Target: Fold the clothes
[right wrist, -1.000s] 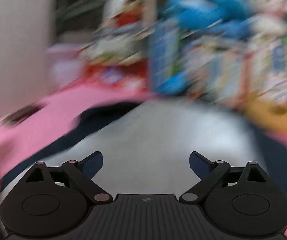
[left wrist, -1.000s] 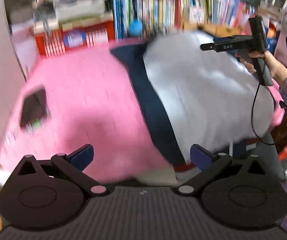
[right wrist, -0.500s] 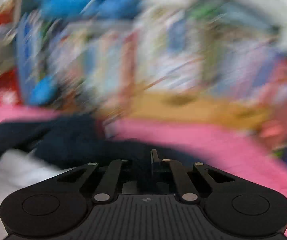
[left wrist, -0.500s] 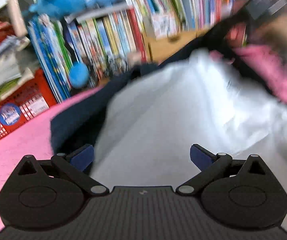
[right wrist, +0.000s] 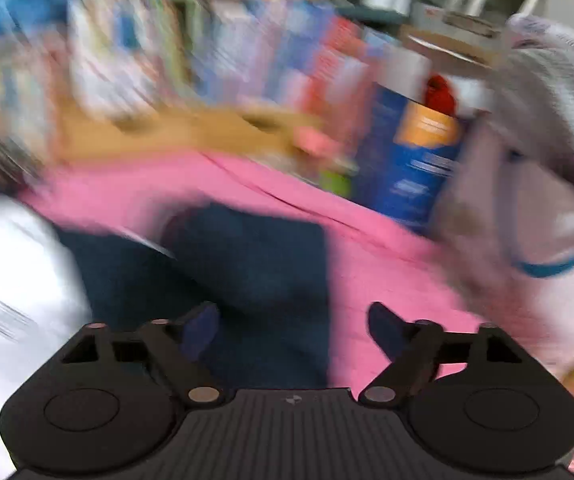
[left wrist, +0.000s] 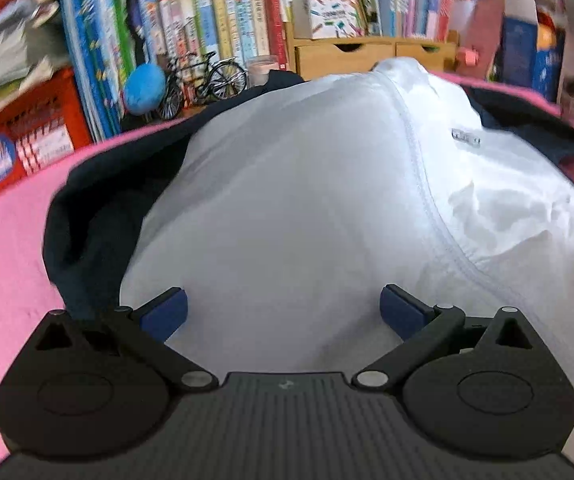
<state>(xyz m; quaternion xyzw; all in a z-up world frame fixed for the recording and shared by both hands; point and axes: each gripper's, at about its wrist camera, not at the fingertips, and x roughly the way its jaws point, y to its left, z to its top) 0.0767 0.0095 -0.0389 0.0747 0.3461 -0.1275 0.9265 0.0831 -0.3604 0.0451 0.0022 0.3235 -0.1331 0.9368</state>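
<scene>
Between the left gripper's [left wrist: 283,308] jaws, which stood wide apart with nothing clamped, lay the white panel of the garment [left wrist: 287,200]. Its navy trim [left wrist: 87,216] ran off toward 10 o'clock, a seam climbed toward 1 o'clock, and pink bench [left wrist: 3,264] filled 9 o'clock. Books on the shelf [left wrist: 215,24] lined 12 o'clock.

Right gripper [right wrist: 291,330]: jaws opening, nothing between them; a navy sleeve or flap [right wrist: 247,264] lay flat on the pink just ahead, at 11 to 12 o'clock. View badly blurred.

Progress, judged: early to middle. The far navy part looked laid inward, but the white body was spread and creased at 3 o'clock; main folds remained.

Versus half a second earlier: the right jaws had been pinched together at the navy cloth and had since let go. The left view had sharpened and barely shifted.
</scene>
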